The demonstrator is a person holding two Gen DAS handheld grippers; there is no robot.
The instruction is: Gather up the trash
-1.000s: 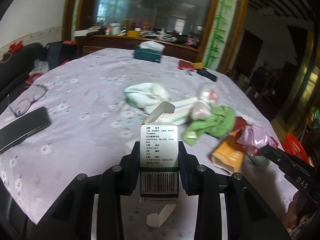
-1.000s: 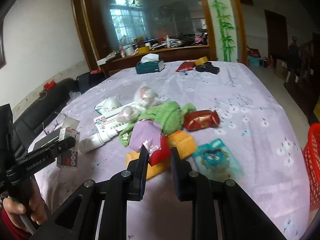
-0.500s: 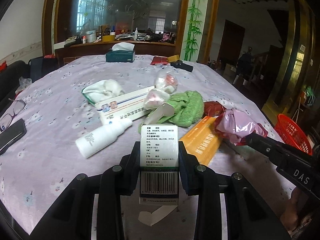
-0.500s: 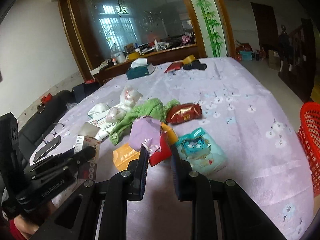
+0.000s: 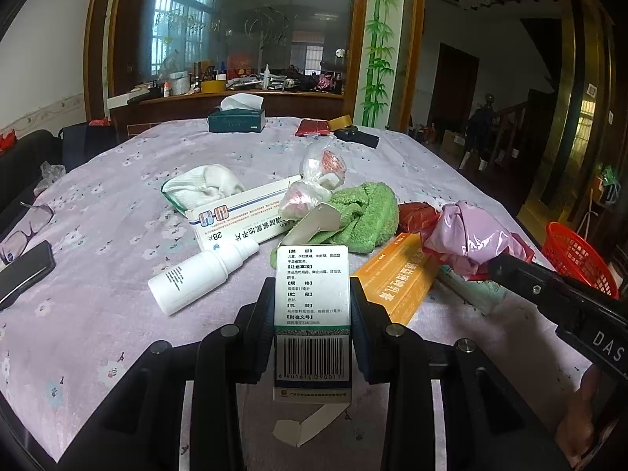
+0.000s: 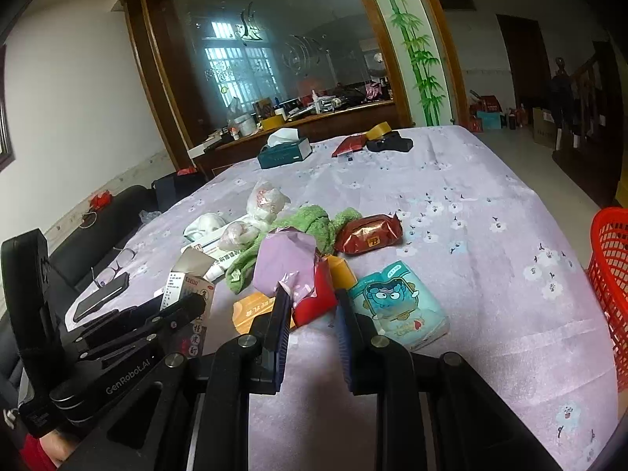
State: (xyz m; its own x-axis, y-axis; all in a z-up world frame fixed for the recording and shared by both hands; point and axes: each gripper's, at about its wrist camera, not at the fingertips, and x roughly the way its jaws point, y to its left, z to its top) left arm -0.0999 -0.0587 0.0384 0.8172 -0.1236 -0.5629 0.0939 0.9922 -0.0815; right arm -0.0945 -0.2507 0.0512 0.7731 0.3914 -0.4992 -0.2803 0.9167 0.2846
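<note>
My left gripper (image 5: 312,306) is shut on a small white medicine box (image 5: 313,274) with a barcode, its end flaps hanging open above the lilac tablecloth (image 5: 98,314). In the right wrist view that box (image 6: 184,282) sits in the jaws at lower left. My right gripper (image 6: 312,298) is shut on a crumpled pink wrapper (image 6: 286,263) with a red piece beneath it. From the left wrist camera the pink wrapper (image 5: 471,239) shows at the right. A red mesh basket (image 6: 612,274) stands off the table's right edge.
Piled on the table are a long white box (image 5: 239,216), a white bottle (image 5: 200,274), a green cloth (image 5: 365,212), an orange box (image 5: 396,278), a red snack pack (image 6: 369,233) and a teal tissue pack (image 6: 396,302). A phone (image 5: 23,274) and glasses (image 5: 23,227) lie left.
Both views have swung right, so the pile sits nearer the middle and the red basket shows more. Both grippers keep their hold on the box and the wrapper.
</note>
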